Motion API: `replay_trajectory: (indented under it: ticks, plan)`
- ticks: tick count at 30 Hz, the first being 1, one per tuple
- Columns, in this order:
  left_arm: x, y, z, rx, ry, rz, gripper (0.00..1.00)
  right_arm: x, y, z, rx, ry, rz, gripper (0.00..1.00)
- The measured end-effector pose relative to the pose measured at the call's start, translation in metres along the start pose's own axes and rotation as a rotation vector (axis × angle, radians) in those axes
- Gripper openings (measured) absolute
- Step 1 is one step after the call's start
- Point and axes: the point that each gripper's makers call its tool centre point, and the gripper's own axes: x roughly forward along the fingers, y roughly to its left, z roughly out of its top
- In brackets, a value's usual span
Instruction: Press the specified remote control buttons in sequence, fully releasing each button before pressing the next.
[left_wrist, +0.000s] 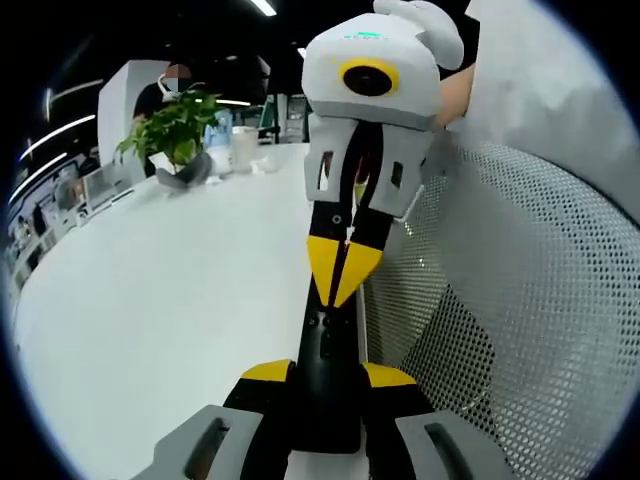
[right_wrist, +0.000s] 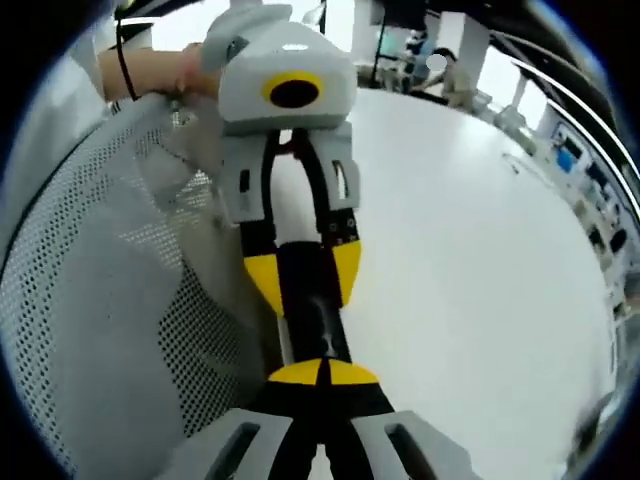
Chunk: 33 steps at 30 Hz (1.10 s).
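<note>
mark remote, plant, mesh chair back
remote (left_wrist: 328, 385), left gripper view, middle of its black body between the jaws
plant (left_wrist: 178, 128), left gripper view, green leaves
mesh chair back (right_wrist: 110, 300), right gripper view, perforated panel

White round table (left_wrist: 160, 300), grey mesh chair back (left_wrist: 530, 300), potted plant (left_wrist: 175, 130) (far edge), ceiling strip lights (left_wrist: 265, 8)

White tabletop (left_wrist: 180, 290); potted green plant (left_wrist: 175, 130) at far edge beside bottle (left_wrist: 220, 140); grey mesh chair back (left_wrist: 520, 300) alongside.
</note>
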Motion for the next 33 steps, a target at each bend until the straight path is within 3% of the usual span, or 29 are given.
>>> replay_trajectory:
  ticks: [7, 15, 18, 21, 26, 29, 33]
  plan:
    - [0.000, 0.001, 0.000, -0.011, -0.006, 0.000, 0.25, 0.001, -0.002, -0.001, 0.012, 0.027, -0.028, 0.00]
    - [0.000, 0.001, 0.001, -0.033, -0.006, -0.007, 0.25, 0.000, -0.003, -0.002, 0.029, 0.000, -0.071, 0.00]
    - [0.000, 0.001, 0.001, -0.040, -0.008, -0.008, 0.25, -0.001, -0.002, -0.002, 0.027, -0.038, -0.063, 0.00]
    - [0.000, 0.001, 0.001, -0.046, -0.009, -0.010, 0.25, -0.002, -0.002, -0.001, 0.099, -0.085, -0.043, 0.00]
    - [0.000, 0.001, 0.001, -0.055, -0.013, -0.012, 0.25, -0.002, 0.001, 0.001, 0.031, -0.059, -0.043, 0.00]
    - [0.000, 0.001, 0.002, -0.054, -0.014, -0.013, 0.25, 0.000, 0.012, 0.008, 0.022, -0.079, 0.005, 0.00]
    - [0.000, 0.000, 0.002, -0.054, -0.015, -0.011, 0.25, 0.002, 0.013, 0.007, -0.011, -0.050, -0.015, 0.00]
